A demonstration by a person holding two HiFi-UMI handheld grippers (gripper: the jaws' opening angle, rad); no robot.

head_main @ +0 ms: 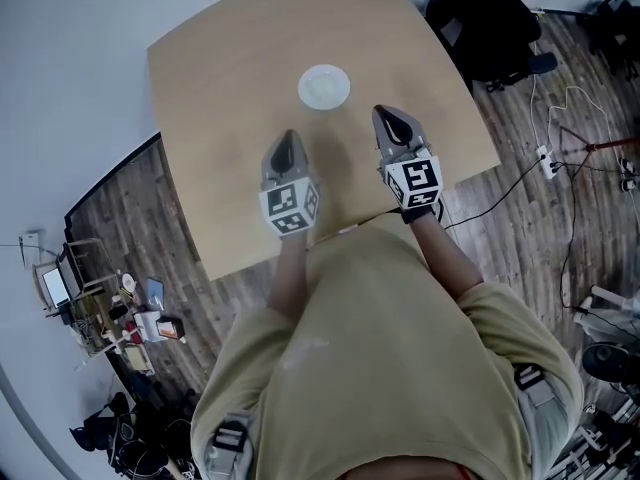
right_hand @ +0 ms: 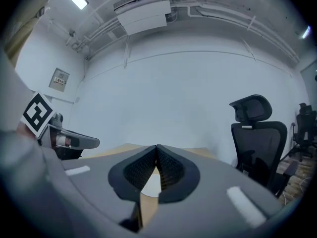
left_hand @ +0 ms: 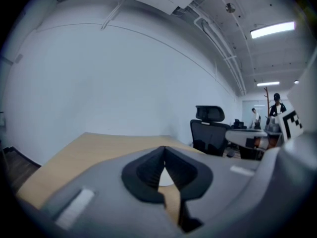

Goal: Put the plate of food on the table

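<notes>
A small white plate [head_main: 323, 87] with pale contents sits on the light wooden table [head_main: 220, 78], toward its far side. My left gripper [head_main: 287, 135] hovers over the table just short of the plate and a little left of it, jaws shut and empty. My right gripper [head_main: 383, 114] is to the plate's right, close beside it, also shut with nothing held. In the left gripper view the closed left gripper [left_hand: 164, 148] frames a sliver of the plate [left_hand: 166, 178] below its tips. The right gripper [right_hand: 156, 147] likewise shows the plate [right_hand: 151, 182] through the gap under its tips.
A black office chair [head_main: 490, 18] stands off the table's far right corner. Cables and a power strip [head_main: 548, 158] lie on the wooden floor to the right. Cluttered shelving [head_main: 120, 318] is at the lower left. People [left_hand: 276, 105] stand far off.
</notes>
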